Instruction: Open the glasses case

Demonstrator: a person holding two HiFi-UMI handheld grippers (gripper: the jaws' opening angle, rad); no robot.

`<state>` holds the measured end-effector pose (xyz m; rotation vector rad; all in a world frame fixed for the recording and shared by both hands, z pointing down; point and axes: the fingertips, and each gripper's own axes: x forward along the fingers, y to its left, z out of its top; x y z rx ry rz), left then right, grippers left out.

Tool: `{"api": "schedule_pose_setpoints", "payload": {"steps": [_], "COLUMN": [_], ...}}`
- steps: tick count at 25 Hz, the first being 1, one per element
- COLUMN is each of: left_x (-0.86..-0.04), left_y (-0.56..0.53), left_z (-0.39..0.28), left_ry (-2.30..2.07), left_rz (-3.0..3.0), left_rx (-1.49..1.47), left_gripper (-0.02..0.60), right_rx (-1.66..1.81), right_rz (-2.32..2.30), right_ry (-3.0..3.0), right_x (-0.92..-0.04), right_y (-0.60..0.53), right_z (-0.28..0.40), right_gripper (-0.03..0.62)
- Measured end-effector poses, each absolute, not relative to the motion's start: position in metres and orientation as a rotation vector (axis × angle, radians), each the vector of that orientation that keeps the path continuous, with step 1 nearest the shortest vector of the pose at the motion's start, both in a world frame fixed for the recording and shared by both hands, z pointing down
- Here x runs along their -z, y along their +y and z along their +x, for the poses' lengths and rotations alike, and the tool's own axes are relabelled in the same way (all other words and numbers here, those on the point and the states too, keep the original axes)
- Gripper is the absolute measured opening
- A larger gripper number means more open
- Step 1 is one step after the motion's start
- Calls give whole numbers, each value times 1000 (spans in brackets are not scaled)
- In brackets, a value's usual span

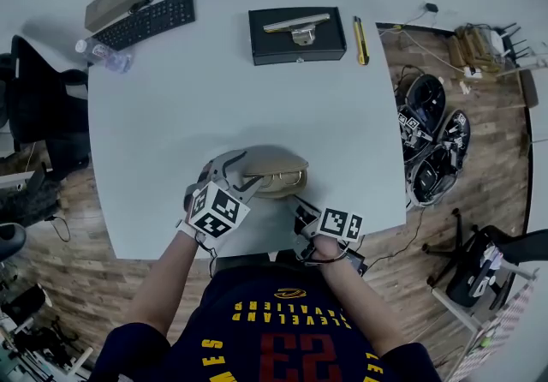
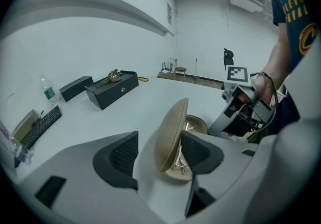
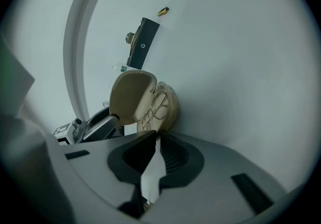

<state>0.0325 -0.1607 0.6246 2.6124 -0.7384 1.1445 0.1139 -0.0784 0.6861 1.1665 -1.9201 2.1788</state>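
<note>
Smooth white tabletop [image 1: 214,89] bears an oval tan glasses case [image 1: 272,173].

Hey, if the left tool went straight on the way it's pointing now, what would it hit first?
Most likely the raised lid of the glasses case. It stands upright between the left tool's open jaws, right in its line, though exact depth is hard to judge.

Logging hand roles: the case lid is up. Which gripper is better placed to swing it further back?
Left. The left gripper has open jaws on either side of the raised lid. The right gripper is nearly shut at the rim of the base, apparently steadying it.
</note>
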Motion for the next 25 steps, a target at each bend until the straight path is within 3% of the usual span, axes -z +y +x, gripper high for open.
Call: {"api": "schedule_pose_setpoints", "payload": {"steps": [25], "left_x": [-671], "left_y": [-230], "left_z": [10], "left_ry": [-786], "left_rz": [2204], "left_rx": [-808], "left_gripper": [278], "right_rx": [-2158], "right_rz": [1137], "right_ry": [-1936], "right_x": [-686], "right_y": [-78], "right_z": [113], "right_gripper": [41]}}
